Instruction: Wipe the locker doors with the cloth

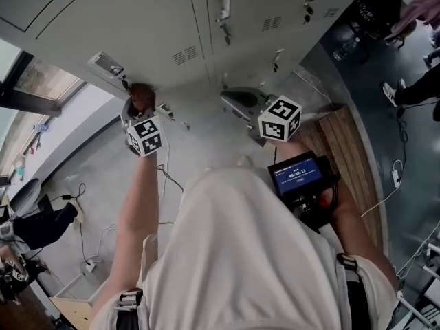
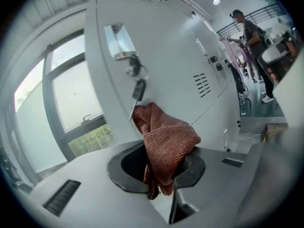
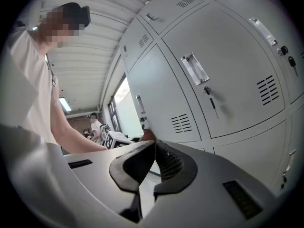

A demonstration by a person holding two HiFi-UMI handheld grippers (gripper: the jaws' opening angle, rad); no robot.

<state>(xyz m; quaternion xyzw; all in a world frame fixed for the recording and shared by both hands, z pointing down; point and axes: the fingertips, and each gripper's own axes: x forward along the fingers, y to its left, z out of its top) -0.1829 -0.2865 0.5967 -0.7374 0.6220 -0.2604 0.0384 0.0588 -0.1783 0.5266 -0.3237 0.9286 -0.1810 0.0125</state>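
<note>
A reddish-brown knitted cloth (image 2: 164, 141) is bunched between the jaws of my left gripper (image 2: 161, 171), which is shut on it. In the head view the cloth (image 1: 141, 96) and left gripper (image 1: 141, 107) are up against a grey locker door (image 1: 137, 26), just below its metal handle (image 1: 106, 64). The left gripper view shows that handle (image 2: 118, 39) and a hanging key (image 2: 138, 89) right above the cloth. My right gripper (image 1: 240, 102) hangs near the lockers further right. Its jaws (image 3: 153, 146) meet at the tips with nothing between them, facing grey vented doors (image 3: 223, 80).
A wooden bench (image 1: 337, 143) stands on the floor at the right. Cables (image 1: 89, 253) and bags lie on the floor at the left. People stand at the far right (image 1: 412, 81) and down the locker row (image 2: 251, 46). A window (image 2: 71, 103) adjoins the lockers.
</note>
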